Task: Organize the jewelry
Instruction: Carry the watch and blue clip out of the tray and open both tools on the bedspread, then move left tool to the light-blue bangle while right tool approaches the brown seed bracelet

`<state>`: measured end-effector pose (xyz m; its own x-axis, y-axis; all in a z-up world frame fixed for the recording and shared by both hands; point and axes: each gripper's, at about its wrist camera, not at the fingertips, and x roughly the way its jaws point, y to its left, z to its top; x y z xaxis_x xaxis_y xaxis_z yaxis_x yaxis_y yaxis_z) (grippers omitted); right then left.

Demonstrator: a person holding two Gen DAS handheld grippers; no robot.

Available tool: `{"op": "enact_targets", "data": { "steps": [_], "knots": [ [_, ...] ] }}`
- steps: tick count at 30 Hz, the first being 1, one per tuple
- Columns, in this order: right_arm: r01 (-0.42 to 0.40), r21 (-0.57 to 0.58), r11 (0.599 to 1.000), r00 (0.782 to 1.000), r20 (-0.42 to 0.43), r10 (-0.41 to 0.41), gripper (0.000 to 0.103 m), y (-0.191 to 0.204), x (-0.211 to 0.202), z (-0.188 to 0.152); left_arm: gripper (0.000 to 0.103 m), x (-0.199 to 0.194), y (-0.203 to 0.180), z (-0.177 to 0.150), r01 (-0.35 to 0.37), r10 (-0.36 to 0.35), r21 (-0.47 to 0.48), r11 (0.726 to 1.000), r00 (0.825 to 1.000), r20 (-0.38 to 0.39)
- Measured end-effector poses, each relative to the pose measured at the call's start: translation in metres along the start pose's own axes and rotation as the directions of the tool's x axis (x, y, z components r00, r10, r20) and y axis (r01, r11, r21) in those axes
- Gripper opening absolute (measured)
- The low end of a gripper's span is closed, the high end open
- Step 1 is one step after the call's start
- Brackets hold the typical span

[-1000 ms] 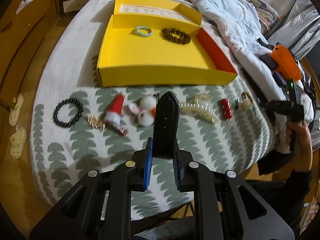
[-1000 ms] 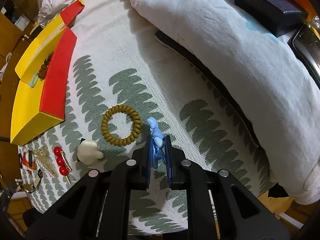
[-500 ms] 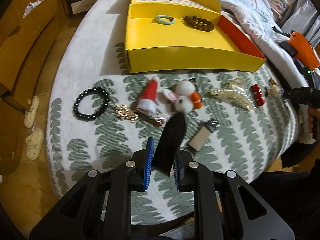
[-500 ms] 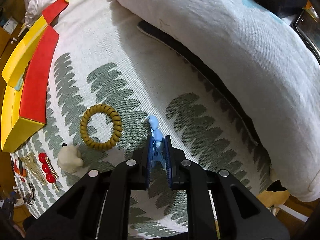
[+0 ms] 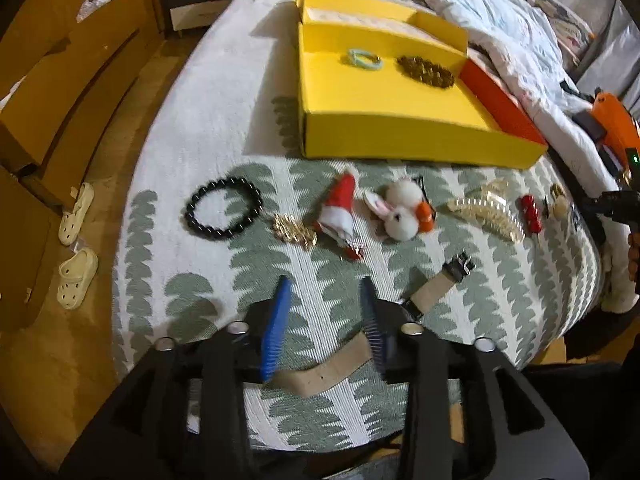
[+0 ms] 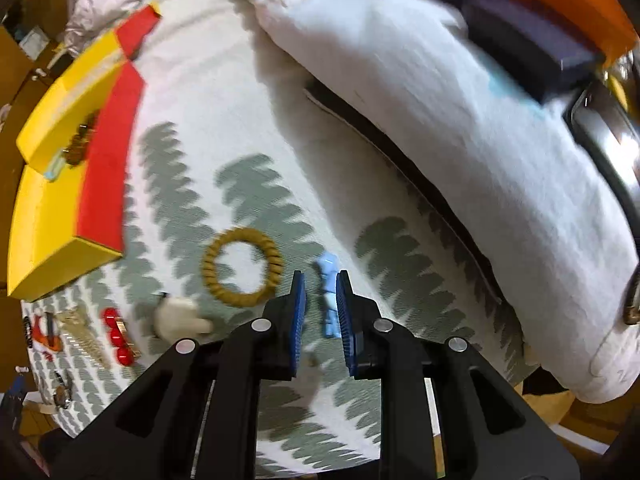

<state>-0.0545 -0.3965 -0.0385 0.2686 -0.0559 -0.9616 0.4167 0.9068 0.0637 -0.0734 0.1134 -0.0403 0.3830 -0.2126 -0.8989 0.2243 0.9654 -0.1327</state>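
No legible writing on any item. Left gripper [image 5: 326,286]: tilted steeply down over the bedspread [image 5: 208,120], jaws just opened and standing apart, gripping nothing; a watch [image 5: 424,304] with a tan strap lies on the cloth under them, its strap running behind the right-hand finger. Right gripper [image 6: 320,280]: also angled down, jaws just opened to a narrow gap, a blue clip [image 6: 330,300] lying between them; whether a pad still touches it cannot be told through the blur. Just beside it: coil hair tie [image 6: 240,268], cream clip [image 6: 176,316], red berry clip [image 6: 116,336]. Row beyond the left gripper: black bead bracelet [image 5: 224,212], gold brooch [image 5: 294,232], Santa-hat clip [image 5: 340,208], rabbit pom-pom tie [image 5: 400,210], pearl claw clip [image 5: 488,212]. Farther: yellow box [image 5: 400,136] holding a teal ring [image 5: 364,58] and brown bead bracelet [image 5: 426,70]. Rumpled duvet [image 6: 440,120] alongside.
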Motion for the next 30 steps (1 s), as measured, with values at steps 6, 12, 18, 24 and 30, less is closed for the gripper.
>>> {"op": "enact_targets", "data": {
  "steps": [6, 12, 18, 24, 30],
  "knots": [
    [-0.068, -0.051, 0.996, 0.996, 0.050, 0.070, 0.048, 0.024, -0.024, 0.002, 0.054, -0.021, -0.002, 0.016, -0.001, 0.003, -0.016, 1.000, 0.996, 0.087],
    [-0.159, -0.115, 0.981, 0.974, 0.143, 0.175, 0.052, 0.055, -0.046, 0.009, 0.065, -0.027, -0.026, 0.054, 0.032, -0.034, 0.015, 0.999, 0.991, 0.132],
    [-0.245, -0.215, 0.945, 0.945, 0.166, 0.283, 0.058, 0.102, -0.049, 0.021, 0.079, -0.008, -0.054, 0.107, 0.066, -0.067, 0.009, 0.998, 0.991, 0.119],
    [-0.293, -0.334, 0.896, 0.913, 0.182, 0.366, 0.058, 0.162, -0.039, 0.032, 0.079, 0.032, -0.066, 0.163, 0.030, -0.027, -0.040, 0.999, 0.997, 0.075],
    [-0.301, -0.400, 0.866, 0.913, 0.142, 0.382, 0.058, 0.217, -0.016, 0.056, 0.079, 0.081, -0.063, 0.208, -0.020, 0.024, -0.107, 0.994, 0.999, 0.032]
  ]
}}
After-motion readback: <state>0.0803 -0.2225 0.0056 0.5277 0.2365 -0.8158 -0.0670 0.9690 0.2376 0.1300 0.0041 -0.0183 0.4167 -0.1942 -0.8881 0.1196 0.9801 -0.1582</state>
